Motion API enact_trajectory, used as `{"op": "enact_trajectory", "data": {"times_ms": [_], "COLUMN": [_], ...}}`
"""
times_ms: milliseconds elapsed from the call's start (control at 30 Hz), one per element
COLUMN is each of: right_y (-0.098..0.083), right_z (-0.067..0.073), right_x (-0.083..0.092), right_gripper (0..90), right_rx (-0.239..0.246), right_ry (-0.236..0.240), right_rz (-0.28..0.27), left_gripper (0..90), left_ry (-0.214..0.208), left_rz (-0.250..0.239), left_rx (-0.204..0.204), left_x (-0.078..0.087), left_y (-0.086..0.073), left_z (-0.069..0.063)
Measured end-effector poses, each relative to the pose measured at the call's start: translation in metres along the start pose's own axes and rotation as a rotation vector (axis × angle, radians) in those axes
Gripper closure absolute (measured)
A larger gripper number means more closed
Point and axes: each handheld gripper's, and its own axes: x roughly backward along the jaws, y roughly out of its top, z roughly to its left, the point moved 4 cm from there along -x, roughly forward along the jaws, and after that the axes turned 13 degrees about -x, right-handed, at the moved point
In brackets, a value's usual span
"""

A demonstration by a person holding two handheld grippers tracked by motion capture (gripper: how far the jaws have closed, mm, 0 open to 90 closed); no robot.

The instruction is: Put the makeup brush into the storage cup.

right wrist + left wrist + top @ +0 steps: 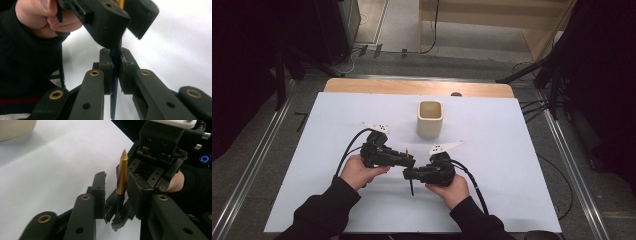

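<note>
pen (121,178) sits between my 2 grippers, low over the white table (512,165), at about 6 o'clock from the cream cup (430,119) and well apart from it. its gold cap end points up and away in the left gripper view, and its dark barrel runs down toward me.

my right gripper (115,67) is clenched on the dark barrel: in the right gripper view both pads press the barrel from either side, and the rest of the barrel hangs below them. my left gripper (117,192) is released: its jaws stand apart with the gold part in the gap, and neither pad touches it. in the high view the left gripper (409,159) comes in from 9 o'clock and the right gripper (407,174) from 3 o'clock, tips nearly meeting.

i judge this a handover to my right hand, with the cup as the likely goal. to do it well, i keep the right grip firm and square on the barrel so the pen cannot swivel. i draw the left gripper straight back toward 9 o'clock, jaws wide, so a pad does not clip the gold end and lever the pen loose. only when the left is clear do i lift toward 12 o'clock and tip the pen upright over the cup's mouth.
</note>
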Motion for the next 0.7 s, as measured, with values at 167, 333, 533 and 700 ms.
{"op": "enact_trajectory", "data": {"times_ms": [167, 333, 533, 700], "right_y": [-0.001, 0.000, -0.001, -0.001], "right_z": [-0.001, -0.002, -0.004, -0.005], "right_x": [-0.001, 0.000, 0.000, 0.000], "right_gripper": [83.3, 83.3, 83.3, 83.3], "right_rx": [0.000, -0.007, -0.012, -0.010], "right_ry": [-0.005, -0.013, -0.019, -0.027], "right_rz": [0.010, 0.009, 0.017, 0.022], "left_gripper": [55.4, 47.6, 42.8, 40.5], "left_ry": [0.027, 0.044, 0.060, 0.073], "left_rz": [-0.004, 0.002, 0.009, 0.008], "left_rx": [-0.004, -0.018, -0.017, -0.016], "left_x": [0.002, 0.003, 0.006, 0.011], "left_y": [0.000, -0.001, -0.002, -0.003], "left_z": [0.001, 0.002, 0.003, 0.005]}}
